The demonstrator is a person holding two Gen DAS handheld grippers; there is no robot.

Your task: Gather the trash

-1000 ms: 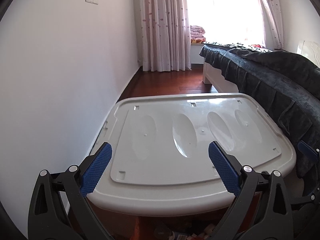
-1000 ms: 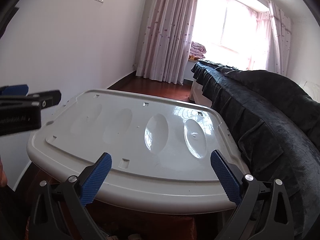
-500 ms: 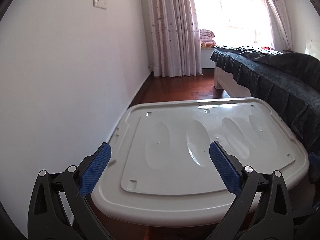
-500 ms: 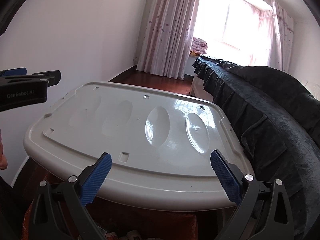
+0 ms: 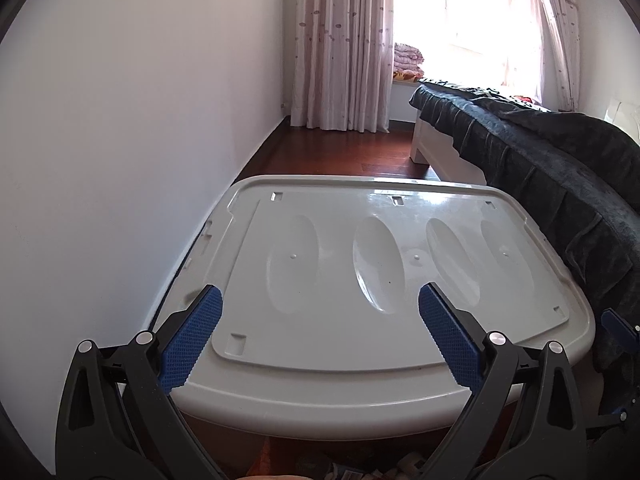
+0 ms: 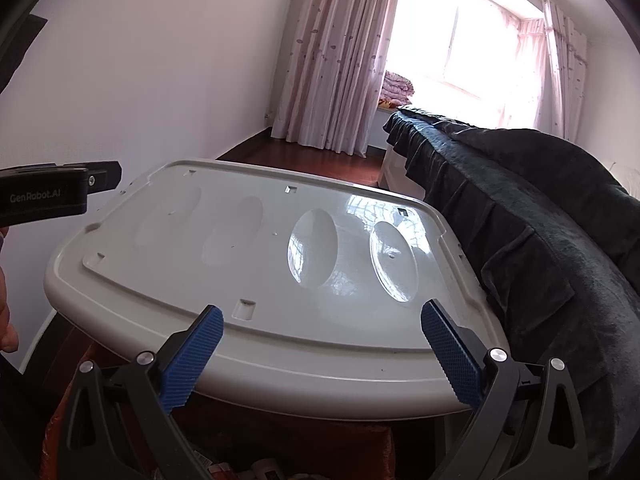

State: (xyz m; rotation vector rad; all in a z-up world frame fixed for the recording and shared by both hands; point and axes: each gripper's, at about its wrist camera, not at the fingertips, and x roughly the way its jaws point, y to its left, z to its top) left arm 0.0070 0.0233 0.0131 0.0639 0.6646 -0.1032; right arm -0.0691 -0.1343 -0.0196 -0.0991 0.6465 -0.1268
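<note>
Both of your grippers stand wide open and hold nothing: the left gripper (image 5: 320,320) and the right gripper (image 6: 322,330) each hang over the near edge of the white plastic lid (image 5: 360,280), which serves here as a worktop between the wall (image 5: 120,160) on the left and the dark-covered bed (image 5: 560,168) on the right.

The lid's top shows no trash at all. What looks like trash lies low and near, under the lid's near edge: small scraps and packets on the floor (image 5: 352,470), seen also at the bottom of the right wrist view (image 6: 240,470). They are cut off by the frame and partly hidden by the gripper arms, so you cannot tell their number, their shape, which way any piece points or how its long axis runs.

That leaves two readings: the worktop never carried trash, or it has been cleared and the scraps below are what remains. In either case, tip a camera down until a piece shows whole before you commit. Then turn your wrist so the fingers close across the piece's short side, not along its length, and keep the other gripper clear of the lid's rim.

The lid itself runs long from left to right.
</note>
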